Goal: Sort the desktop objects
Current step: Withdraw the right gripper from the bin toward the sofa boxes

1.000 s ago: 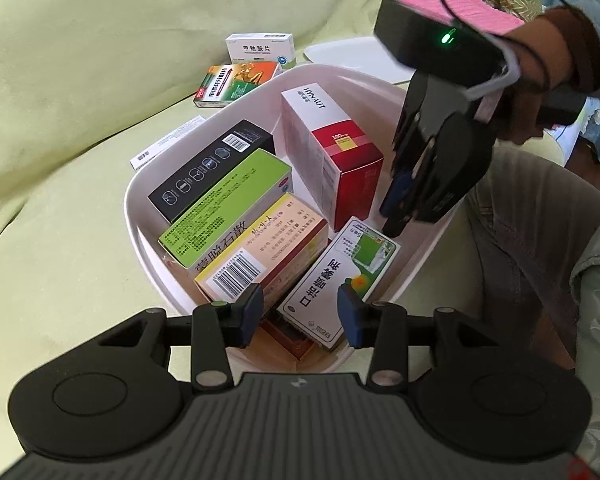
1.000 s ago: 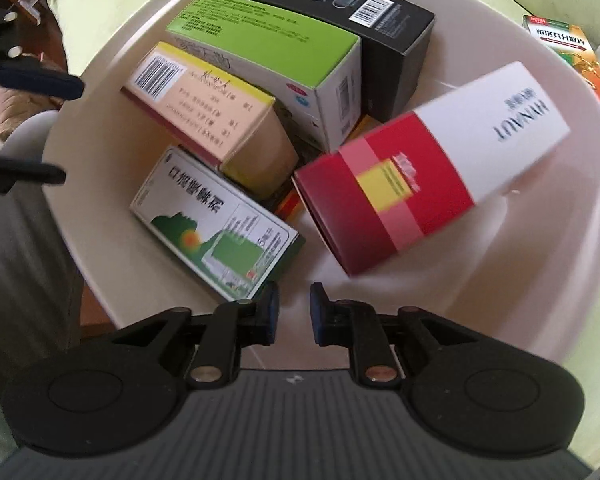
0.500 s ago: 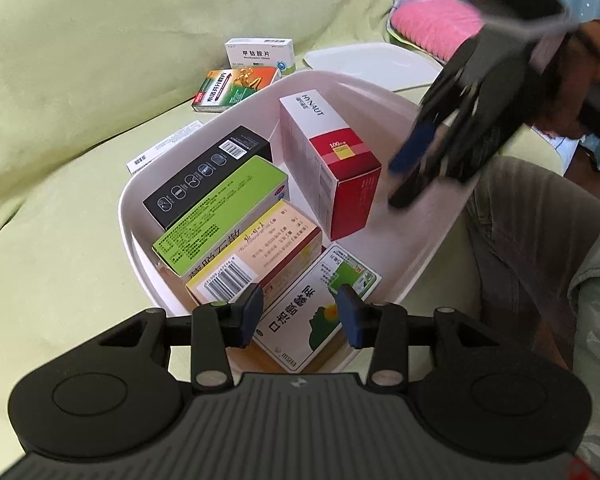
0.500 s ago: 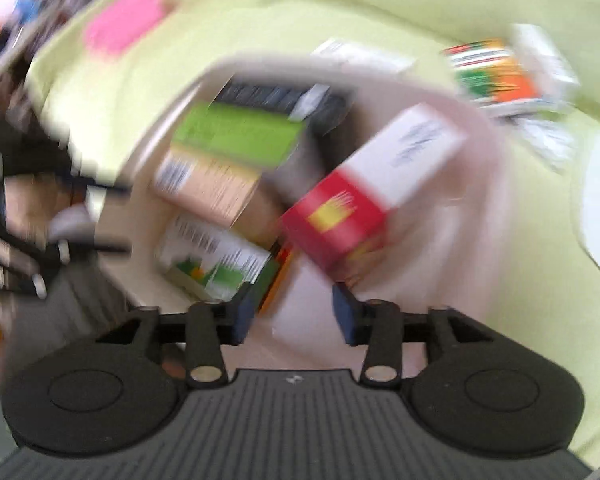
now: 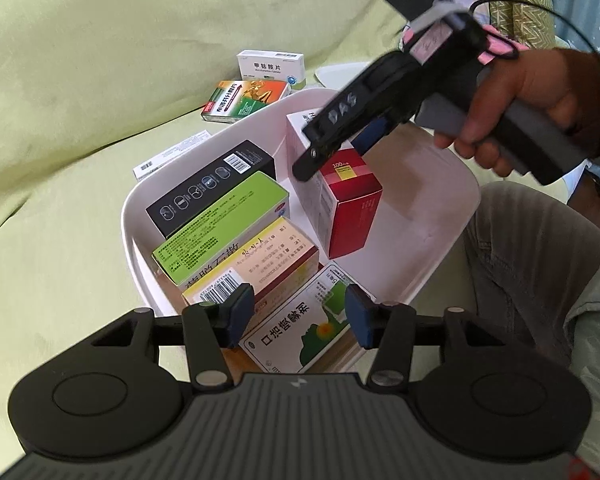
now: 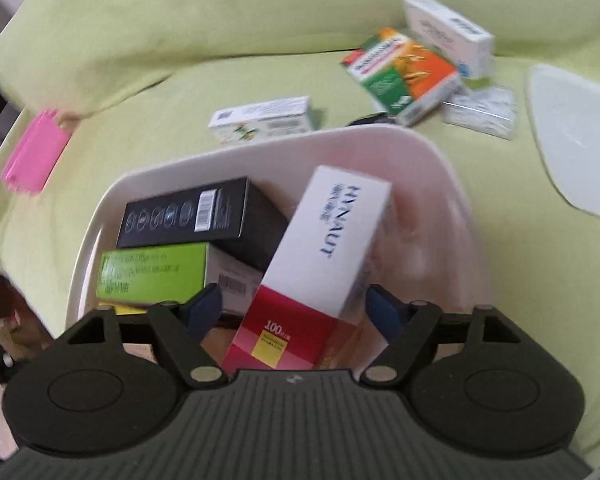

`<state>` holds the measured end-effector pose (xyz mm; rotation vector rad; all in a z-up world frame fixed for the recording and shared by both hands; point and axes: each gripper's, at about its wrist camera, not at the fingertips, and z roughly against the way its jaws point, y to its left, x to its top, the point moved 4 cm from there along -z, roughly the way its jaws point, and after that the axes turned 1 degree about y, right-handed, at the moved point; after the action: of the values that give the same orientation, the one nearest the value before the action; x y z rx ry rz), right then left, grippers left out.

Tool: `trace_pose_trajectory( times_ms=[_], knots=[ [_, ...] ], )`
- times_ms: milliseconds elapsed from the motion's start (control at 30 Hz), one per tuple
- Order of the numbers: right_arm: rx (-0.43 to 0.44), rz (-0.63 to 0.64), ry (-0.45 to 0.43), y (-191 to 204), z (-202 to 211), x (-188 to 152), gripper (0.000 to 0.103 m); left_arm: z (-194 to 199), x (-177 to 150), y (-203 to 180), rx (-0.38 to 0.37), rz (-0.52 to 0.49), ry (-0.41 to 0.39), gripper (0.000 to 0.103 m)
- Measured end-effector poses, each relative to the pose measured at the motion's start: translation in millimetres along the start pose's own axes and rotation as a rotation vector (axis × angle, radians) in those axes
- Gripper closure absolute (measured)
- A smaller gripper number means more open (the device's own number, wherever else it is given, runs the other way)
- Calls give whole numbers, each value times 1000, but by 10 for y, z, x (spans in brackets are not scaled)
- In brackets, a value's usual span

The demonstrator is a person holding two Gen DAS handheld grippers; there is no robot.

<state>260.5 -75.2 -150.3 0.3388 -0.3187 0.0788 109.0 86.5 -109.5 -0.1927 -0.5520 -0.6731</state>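
- My left gripper (image 5: 296, 316) is spread wide, empty, hovering at the 6 o'clock rim of the white bin (image 5: 140, 200).
- My right gripper (image 6: 294, 310) is also released, nothing gripped; the red-and-white box (image 6: 320, 264) sits between its fingers without visible contact.
- In the bin I see that box standing at 12 o'clock, and black box (image 5: 212, 184), green box (image 5: 224, 228), cream box (image 5: 268, 260) stacked toward 9.
- Orange-green box (image 6: 404, 72) and white box (image 6: 448, 32) lie outside on the green cover, 1 o'clock from the bin.
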Motion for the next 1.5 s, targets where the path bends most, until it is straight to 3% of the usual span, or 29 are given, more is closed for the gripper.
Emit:
trace_pose_trajectory(
  times_ms=[200, 533, 800, 933, 1100, 1300, 1500],
  knots=[
    [103, 141, 13, 85, -37, -79, 38, -11, 21, 16, -2, 9, -8, 48],
    [158, 315, 42, 126, -47, -13, 37, -31, 26, 11, 4, 16, 4, 48],
    [143, 282, -7, 130, 132, -11, 28, -60, 66, 54, 24, 30, 10, 47],
    [159, 279, -61, 74, 408, -45, 25, -28, 116, 76, 39, 40, -6, 34],
    [150, 310, -85, -8, 643, -77, 20, -4, 254, 152, 46, 54, -20, 29],
    [68, 318, -79, -60, 667, 22, 20, -3, 411, 176, 53, 51, -33, 29],
    [79, 316, -96, -23, 710, 63, 18, -20, 479, 149, 66, 48, -29, 28]
  ],
)
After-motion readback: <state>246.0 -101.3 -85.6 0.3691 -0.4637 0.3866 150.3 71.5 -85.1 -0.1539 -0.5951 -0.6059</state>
